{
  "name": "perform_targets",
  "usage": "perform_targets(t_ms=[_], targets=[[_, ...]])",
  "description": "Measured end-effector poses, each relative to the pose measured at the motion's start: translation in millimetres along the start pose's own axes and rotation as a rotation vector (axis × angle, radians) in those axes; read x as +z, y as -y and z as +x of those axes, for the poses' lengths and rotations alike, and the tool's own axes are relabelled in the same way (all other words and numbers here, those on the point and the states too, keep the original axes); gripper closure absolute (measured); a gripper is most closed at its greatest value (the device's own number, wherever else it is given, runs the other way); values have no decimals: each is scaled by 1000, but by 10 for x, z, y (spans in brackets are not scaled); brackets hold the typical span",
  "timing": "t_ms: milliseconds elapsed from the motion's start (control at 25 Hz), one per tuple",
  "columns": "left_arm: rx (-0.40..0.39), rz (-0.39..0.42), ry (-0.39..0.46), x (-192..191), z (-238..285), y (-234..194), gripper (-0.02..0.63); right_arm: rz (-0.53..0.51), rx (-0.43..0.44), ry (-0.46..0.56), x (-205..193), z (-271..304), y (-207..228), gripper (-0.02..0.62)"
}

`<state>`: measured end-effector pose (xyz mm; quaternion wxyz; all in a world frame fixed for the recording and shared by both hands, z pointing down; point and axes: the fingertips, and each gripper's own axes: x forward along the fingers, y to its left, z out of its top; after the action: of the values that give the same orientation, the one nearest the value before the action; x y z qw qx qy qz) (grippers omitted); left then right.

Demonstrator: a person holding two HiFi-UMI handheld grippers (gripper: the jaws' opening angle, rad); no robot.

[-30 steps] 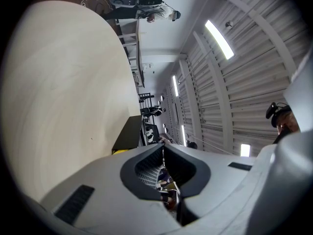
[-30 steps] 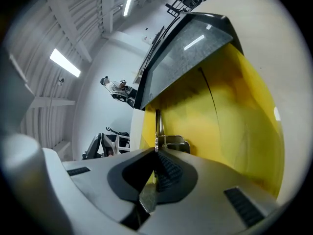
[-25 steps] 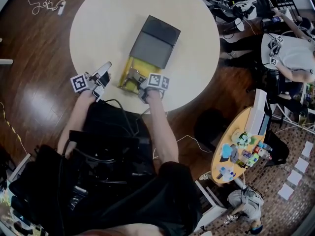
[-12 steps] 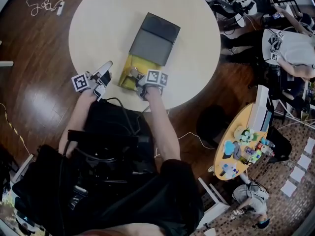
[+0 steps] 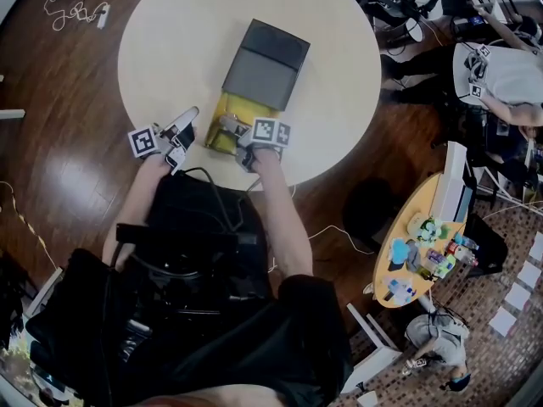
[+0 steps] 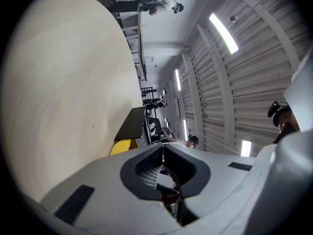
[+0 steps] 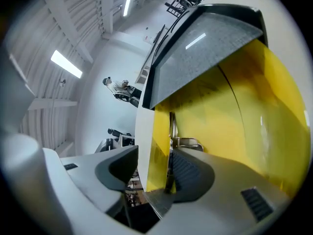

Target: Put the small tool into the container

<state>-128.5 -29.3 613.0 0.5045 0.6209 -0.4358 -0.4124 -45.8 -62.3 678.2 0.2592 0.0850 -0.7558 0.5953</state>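
Logging my right gripper (image 7: 152,166): jaws just opened astride the container (image 7: 234,102) wall, small tool (image 7: 172,127) lying free inside; left gripper (image 6: 163,148) clenched shut.

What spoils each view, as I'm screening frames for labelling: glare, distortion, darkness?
Head view: fisheye curving, dark floor, the table evenly lit. Left gripper view: heavy barrel warp, black corners, the ceiling light blown out. Right gripper view: same warp, a light streak reflected on the grey lid of the container.
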Motion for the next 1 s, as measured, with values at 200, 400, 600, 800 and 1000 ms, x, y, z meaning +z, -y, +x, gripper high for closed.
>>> perform_targets(t_ms=[200,400,600,800,1000], targets=[[2,5,-11,-20,24,-11,601,-42,-36,-23,-118,-184,79,376],[-3,4,-22,-51,56,16,601,-74,-25,-7,-232,-366,32,379],[-5,52,-45,106,196,33,601,-214,-29,50,-294,-661,-15,418],[-23,87,-57,269,456,140,601,-237,-57,90,-246,-697,73,443],[-42,74,-61,140,529,222,601,-201,-220,70,-180,-714,373,549]])
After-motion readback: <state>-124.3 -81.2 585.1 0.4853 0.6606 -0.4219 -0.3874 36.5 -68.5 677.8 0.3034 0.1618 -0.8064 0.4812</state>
